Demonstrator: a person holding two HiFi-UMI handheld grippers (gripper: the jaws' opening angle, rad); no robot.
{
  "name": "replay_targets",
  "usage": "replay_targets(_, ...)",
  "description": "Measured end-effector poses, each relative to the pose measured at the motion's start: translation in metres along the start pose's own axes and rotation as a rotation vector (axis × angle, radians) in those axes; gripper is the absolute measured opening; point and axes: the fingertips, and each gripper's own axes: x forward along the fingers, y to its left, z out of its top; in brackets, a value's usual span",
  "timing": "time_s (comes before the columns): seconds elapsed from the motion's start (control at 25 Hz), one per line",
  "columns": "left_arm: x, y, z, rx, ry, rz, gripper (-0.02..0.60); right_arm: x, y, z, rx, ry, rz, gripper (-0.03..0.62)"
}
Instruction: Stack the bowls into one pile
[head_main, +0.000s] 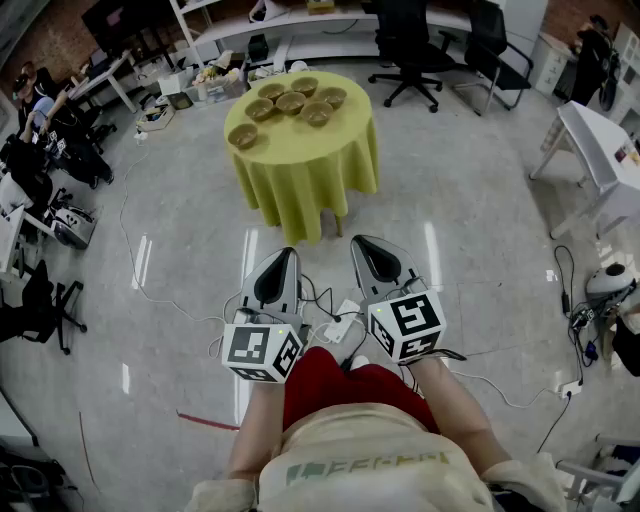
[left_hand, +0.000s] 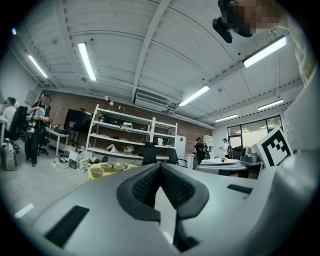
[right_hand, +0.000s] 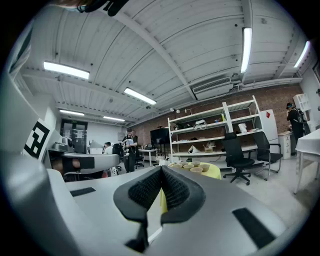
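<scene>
Facing bowls (head_main: 290, 102) on yellow table (head_main: 305, 165) — left gripper (head_main: 284, 254), right gripper (head_main: 363, 243) both closed, empty.

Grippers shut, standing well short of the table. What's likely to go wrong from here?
1. Loose cables lie on the floor between the person and the table, a trip risk on approach.
2. The bowls sit tightly clustered, so a jaw reaching for one may knock a neighbour.
3. The lone bowl sits near the table's edge and might get pushed off.
</scene>
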Motion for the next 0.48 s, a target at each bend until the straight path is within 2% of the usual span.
replay_targets(0.28,-0.009,-0.002,-0.005,0.010,-0.006,0.022,0.023,-0.004,0.003,-0.018,0.005,0.022,-0.003,0.035)
replay_targets(0.48,-0.010,0.007,-0.007,-0.015,-0.006,0.035,0.023,0.000,0.007,-0.021,-0.019,0.030,0.022,0.037)
